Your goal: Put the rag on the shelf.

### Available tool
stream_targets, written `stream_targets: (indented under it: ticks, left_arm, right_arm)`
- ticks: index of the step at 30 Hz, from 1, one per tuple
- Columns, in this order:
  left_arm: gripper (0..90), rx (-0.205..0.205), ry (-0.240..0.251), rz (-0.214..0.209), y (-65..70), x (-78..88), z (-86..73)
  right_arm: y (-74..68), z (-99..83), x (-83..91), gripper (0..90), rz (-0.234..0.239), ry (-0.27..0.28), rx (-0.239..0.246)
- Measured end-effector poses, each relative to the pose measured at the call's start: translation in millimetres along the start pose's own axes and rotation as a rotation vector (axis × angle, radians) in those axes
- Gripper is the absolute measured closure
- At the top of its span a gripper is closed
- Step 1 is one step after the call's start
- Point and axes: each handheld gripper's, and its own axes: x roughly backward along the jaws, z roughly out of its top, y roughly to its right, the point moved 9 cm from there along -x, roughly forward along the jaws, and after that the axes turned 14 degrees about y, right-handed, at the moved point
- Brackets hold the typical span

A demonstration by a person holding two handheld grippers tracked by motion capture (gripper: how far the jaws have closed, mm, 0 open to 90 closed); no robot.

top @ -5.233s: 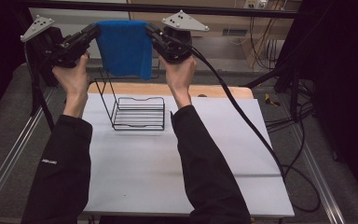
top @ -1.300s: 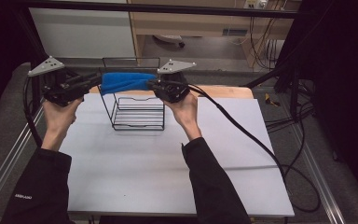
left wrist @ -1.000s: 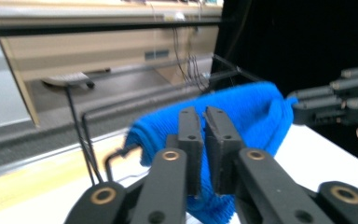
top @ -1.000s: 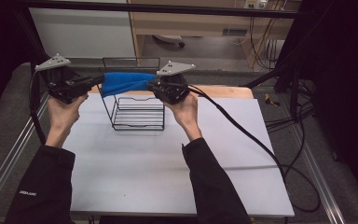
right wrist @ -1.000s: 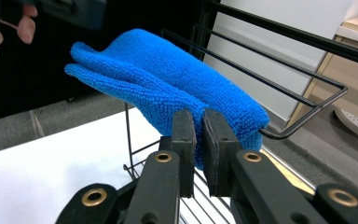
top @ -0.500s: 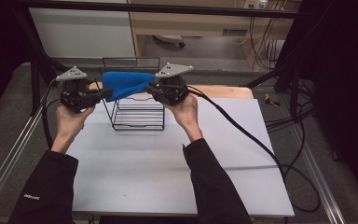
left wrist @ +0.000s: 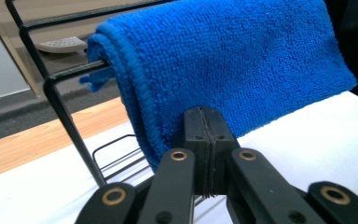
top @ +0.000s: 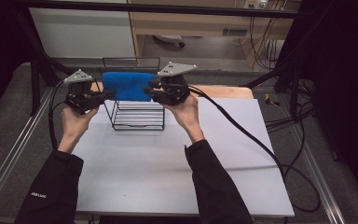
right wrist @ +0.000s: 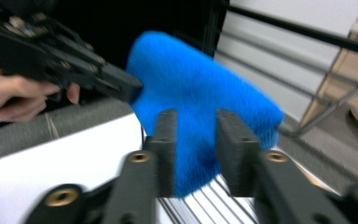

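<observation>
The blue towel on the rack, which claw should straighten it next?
Probably the right claw: its jaws stand open around the blue towel's hanging edge on the rack. The left claw is shut beside it.

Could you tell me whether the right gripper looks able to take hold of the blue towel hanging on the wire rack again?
Probably yes: the right gripper has just been opening, and the blue towel hangs between its jaws, over the wire rack's bar.

Dim room with dark edges; right gripper view motion-blurred.
</observation>
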Motion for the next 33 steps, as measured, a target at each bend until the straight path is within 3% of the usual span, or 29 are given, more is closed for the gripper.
stream_targets:
  ticks: [2, 6, 13, 18, 21, 25, 33]
  left_arm:
    - [89.4, -0.004, -0.001, 0.000, 0.2, -0.7, -1.7]
    - [89.4, -0.004, 0.006, -0.002, -0.6, -0.8, -3.6]
    - [89.4, 0.012, -0.001, -0.017, -0.1, -2.4, -9.5]
    - [89.3, 0.003, -0.001, -0.026, 3.8, -1.9, -9.2]
    - [87.5, -0.002, 0.003, -0.032, 6.4, 0.8, -8.8]
    - [75.8, 0.003, -0.003, -0.031, 9.7, 5.3, -12.4]
    - [48.6, -0.047, -0.053, -0.017, 15.0, 15.0, -33.0]
  right_arm:
    - [1.1, -7.7, -2.2, 79.5, -0.011, -0.034, -0.003]
    - [4.6, -21.2, -5.2, 88.0, -0.013, -0.049, -0.055]
    - [15.3, -36.4, -4.9, 88.2, -0.049, -0.059, -0.066]
    - [14.7, -33.9, -1.0, 77.8, -0.042, -0.028, -0.075]
    - [11.7, -30.6, 5.1, 66.2, -0.030, -0.004, -0.090]
    - [11.9, -29.8, 17.3, 51.6, -0.029, 0.014, -0.096]
    - [20.9, -38.4, 47.1, 22.5, -0.036, -0.009, -0.126]
